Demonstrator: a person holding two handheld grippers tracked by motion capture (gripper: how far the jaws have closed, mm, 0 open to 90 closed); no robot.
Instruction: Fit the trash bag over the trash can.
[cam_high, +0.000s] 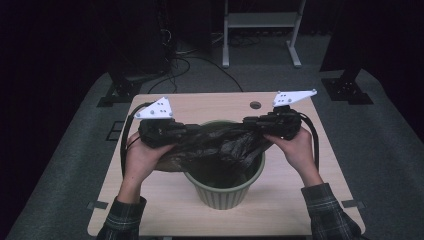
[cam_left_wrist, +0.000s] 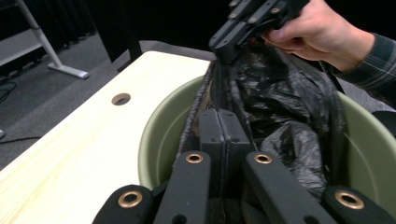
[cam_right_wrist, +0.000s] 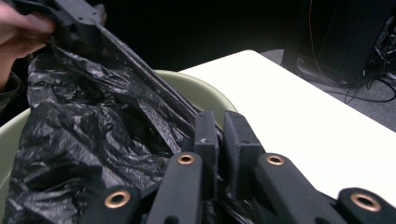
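Dim room, dark surround, table (cam_high: 165, 200) lit from above, glare on tabletop, near tongs slightly soft

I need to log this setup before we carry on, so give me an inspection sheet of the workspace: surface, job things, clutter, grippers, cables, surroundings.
Surface: light wooden table with a round hole near its far edge.
Job's things: green bin near the middle of the table; black bag stretched across its mouth, part hanging inside.
Clutter: nothing seen.
Grippers: left gripper shut on the bag's edge, jaws pressed together; right gripper shut on the edge on the other side.
Cables: one black cable loops from the left gripper, another from the right one; more lie on the floor behind the table.
Surroundings: grey carpet, white stand legs at the back, dark room.
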